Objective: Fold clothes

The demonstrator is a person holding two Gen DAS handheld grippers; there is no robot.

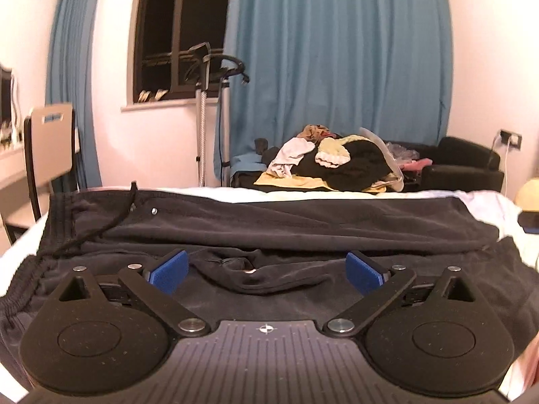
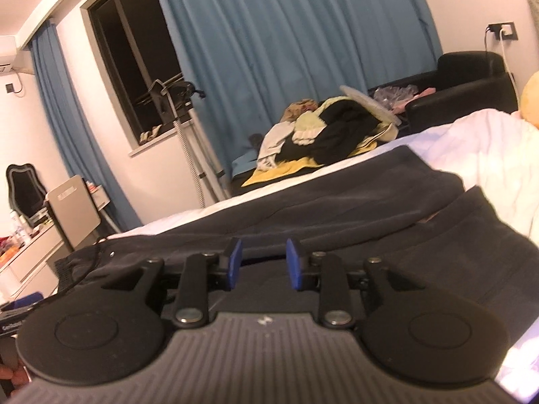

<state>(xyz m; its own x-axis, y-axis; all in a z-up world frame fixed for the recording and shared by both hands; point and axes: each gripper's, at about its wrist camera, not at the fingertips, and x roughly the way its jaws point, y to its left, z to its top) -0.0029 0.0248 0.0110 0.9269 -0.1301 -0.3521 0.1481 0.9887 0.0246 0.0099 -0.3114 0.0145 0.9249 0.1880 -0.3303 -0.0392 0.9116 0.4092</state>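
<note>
On a white-sheeted bed (image 1: 235, 195) before blue curtains (image 1: 337, 50), black trousers (image 1: 269, 222) stretch from 9 to 3 o'clock under both tongs. Left gripper (image 1: 266, 271) gapes wide, holding nothing; right gripper (image 2: 263, 264) narrowly parted, holding nothing.

I'm scanning both wrist views for anything to read, and there's next to nothing. In the right wrist view, a dark box (image 2: 13, 326) at the far left edge carries white lettering, something starting like "Ge", but it's cut off and blurred, so I can't make it out. On the left hand-held gripper (image 1: 266, 271) body I see a small white crosshair mark (image 1: 265, 329), a sign, not text. The right hand-held gripper (image 2: 263, 262) body has a similar pale mark (image 2: 262, 320), too smeared to tell. No brands, no numbers.
</note>
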